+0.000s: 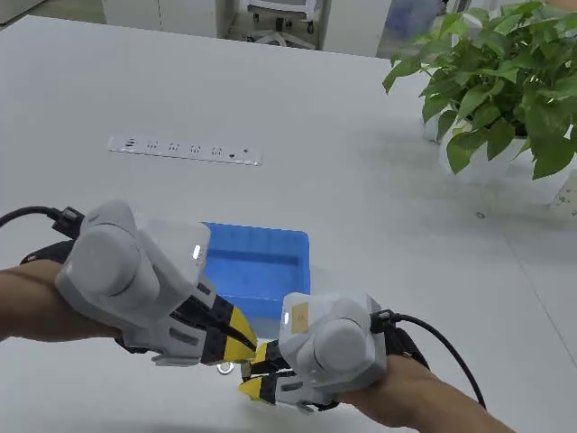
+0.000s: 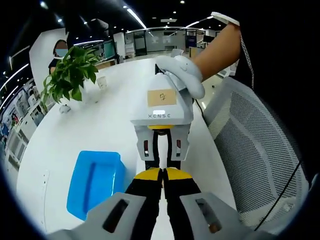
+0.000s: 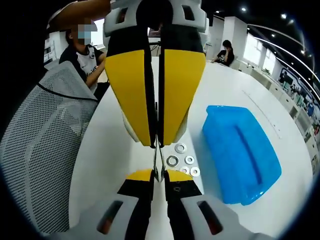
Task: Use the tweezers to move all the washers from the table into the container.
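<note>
Right gripper view, centre: left claw (image 3: 155,142) reaches down from top, yellow jaws pressed together on thin metal tweezers (image 3: 157,157). Right claw (image 3: 159,175) rises from bottom edge, jaws also closed on tweezers' lower end. At least four washers (image 3: 172,161) lie clustered on white desk (image 3: 110,150), just right of claws, left of blue container (image 3: 212,132). No washer visible inside container. Judgement: task at start, no washer moved yet, all transfers left.

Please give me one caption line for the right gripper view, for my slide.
The left claw and right claw both pinch the tweezers beside loose washers and a blue container.
</note>
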Demonstrator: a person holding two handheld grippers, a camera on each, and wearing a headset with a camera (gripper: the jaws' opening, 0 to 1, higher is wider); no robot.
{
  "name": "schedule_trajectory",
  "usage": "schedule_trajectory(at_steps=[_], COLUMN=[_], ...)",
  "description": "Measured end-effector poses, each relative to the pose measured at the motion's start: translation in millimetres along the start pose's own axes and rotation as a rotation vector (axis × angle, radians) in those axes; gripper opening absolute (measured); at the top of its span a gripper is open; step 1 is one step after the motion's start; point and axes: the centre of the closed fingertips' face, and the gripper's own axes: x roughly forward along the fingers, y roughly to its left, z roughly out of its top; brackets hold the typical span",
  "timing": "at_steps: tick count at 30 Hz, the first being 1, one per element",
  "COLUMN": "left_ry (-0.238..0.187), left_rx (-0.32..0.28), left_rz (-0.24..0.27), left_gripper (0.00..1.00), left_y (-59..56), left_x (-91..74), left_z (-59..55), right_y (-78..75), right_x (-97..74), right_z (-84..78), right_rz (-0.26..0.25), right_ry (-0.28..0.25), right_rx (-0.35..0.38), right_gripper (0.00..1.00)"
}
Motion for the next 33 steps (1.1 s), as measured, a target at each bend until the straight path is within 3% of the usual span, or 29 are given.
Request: schedule_trajectory(at_steps=[14, 33], left_ry=[-0.005, 0.018], left_rx=[0.039, 0.05], left_rz=[0.011, 0.005], left_gripper=[0.05, 0.05], left_y=[7.2, 16.8], left_x=[-6.7, -3.2], left_z=[6.8, -0.1], right_y=[-10.7, -22.8], right_x=[-5.0, -2.5], right_z=[7.6, 0.7], right_rz=[-0.037, -0.062], right_ry=[-0.032, -0.019], right_rx=[0.003, 0.004], right_gripper=[0.11, 0.12])
